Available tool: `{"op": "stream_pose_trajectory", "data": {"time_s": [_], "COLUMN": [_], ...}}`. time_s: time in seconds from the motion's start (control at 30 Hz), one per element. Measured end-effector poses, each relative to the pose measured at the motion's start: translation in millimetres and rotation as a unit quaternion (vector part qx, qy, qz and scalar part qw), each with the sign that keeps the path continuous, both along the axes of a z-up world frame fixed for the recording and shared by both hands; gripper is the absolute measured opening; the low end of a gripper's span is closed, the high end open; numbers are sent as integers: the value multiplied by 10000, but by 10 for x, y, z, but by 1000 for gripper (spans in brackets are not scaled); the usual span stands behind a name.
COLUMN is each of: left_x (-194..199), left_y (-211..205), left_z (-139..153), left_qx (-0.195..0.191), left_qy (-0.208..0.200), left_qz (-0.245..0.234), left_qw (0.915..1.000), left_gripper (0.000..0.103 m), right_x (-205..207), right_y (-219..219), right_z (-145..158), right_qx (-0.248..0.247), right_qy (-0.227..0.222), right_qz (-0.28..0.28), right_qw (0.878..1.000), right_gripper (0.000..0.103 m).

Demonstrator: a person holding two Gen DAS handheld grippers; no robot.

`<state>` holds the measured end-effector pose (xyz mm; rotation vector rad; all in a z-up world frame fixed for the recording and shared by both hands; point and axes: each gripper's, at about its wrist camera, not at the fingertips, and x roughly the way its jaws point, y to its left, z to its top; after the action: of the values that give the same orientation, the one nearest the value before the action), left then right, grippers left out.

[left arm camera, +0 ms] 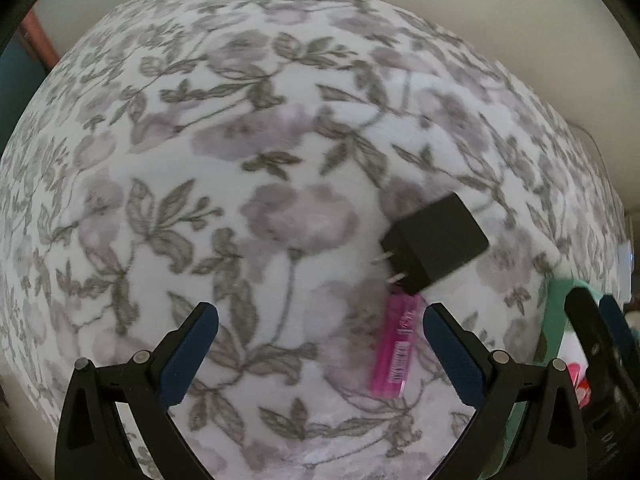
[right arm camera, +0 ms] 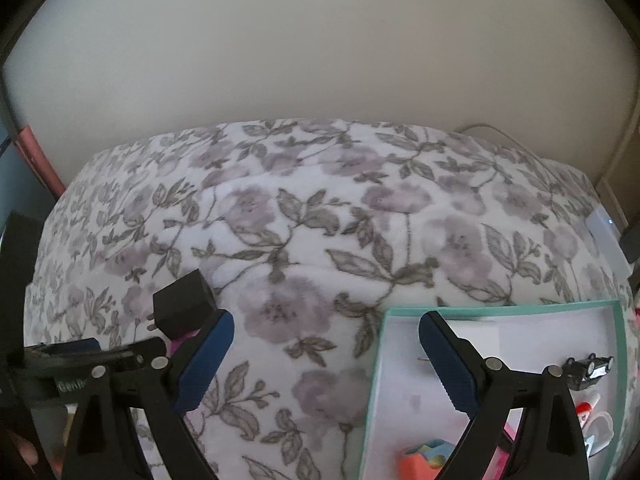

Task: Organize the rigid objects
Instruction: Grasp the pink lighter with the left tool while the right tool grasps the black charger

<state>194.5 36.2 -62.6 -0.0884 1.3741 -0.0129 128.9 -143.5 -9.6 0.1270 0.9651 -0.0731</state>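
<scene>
A black plug adapter [left arm camera: 434, 243] lies on the floral blanket [left arm camera: 280, 152], its two prongs pointing left. Just below it lies a pink lighter [left arm camera: 396, 346], close inside the right finger of my left gripper [left arm camera: 320, 320], which is open with nothing between its fingers. In the right wrist view the adapter [right arm camera: 185, 305] sits at the left, beyond the left finger. My right gripper [right arm camera: 326, 328] is open and empty, its right finger over the white, teal-rimmed box [right arm camera: 496, 310]. The box holds a small black toy car [right arm camera: 588, 370] and colourful pieces [right arm camera: 426, 454].
The blanket [right arm camera: 320, 240] covers a bed that ends at a cream wall [right arm camera: 320, 60]. A thin cable [right arm camera: 492, 130] runs along the far right edge. A white device [right arm camera: 606, 236] lies at the bed's right side. The other gripper's body [right arm camera: 60, 360] shows at the left.
</scene>
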Motion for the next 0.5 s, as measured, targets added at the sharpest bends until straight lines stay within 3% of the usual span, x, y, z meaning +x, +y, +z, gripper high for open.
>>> {"op": "stream_pose_trajectory", "data": {"time_s": [0.1,0.27,0.33,0.5], "left_x": [-1,-14,-21,-81], "left_y": [-187,-566,-666,-907], "left_z": [10,-73,-117,-202], "left_qx": [130,266,307,347], "left_qy": [-42,24,82,144], "left_qz": [-261,-781,-888,-1085], "left_qw": [9996,9966,9955,9934], "left_gripper": [97,81,65,47], "right_x": [-3,-10,-10,-7], "right_y": [-43,-71,-78,-56], "right_z": [-3,-12,-16,-25], "right_qx": [76,130,132,122], "right_qy": [3,9,20,41], "right_qz": [-56,-93,-111,-87], "right_qw": [10000,9999,9998,9999], "right_gripper": [95,95,95,95]}}
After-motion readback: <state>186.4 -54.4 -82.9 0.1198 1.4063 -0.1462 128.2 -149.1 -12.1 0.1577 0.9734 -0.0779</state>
